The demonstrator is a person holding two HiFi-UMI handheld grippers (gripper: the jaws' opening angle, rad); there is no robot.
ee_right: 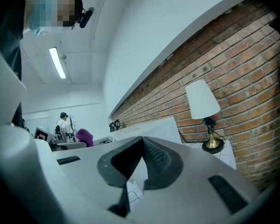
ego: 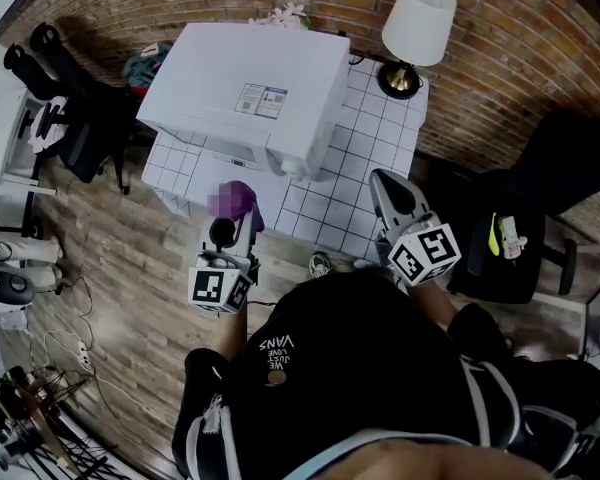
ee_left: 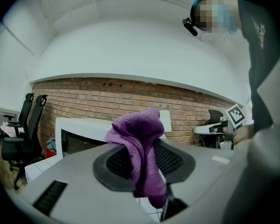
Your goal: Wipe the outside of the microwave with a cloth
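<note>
Head view, with the two gripper views. We show the person standing at a white tiled table set against a brick wall, with the microwave on it and a lamp at the far right corner.

The left claw pinches a purple cloth. In the left gripper view the cloth is bunched between the jaws, a fold rising above the tips and a tail hanging below them. The right claw is pressed together with nothing in it; in the right gripper view its jaws meet at their tips over bare tile.

The relation we stress is that between cloth and microwave. The microwave lies directly ahead of the left claw, its front face turned toward the person and its long axis running across the person's line of reach, slightly skewed. In the head view the cloth sits just before the lower front edge. In the left gripper view the door still shows behind the cloth, so we judge the two to be near but apart.

The left claw is the nearer one to the front face. The right claw is held off to the right, over the table beside the microwave's right side.

We judge wiping not yet begun. The coming move calls for a short forward push of the left claw to bring cloth onto panel.
</note>
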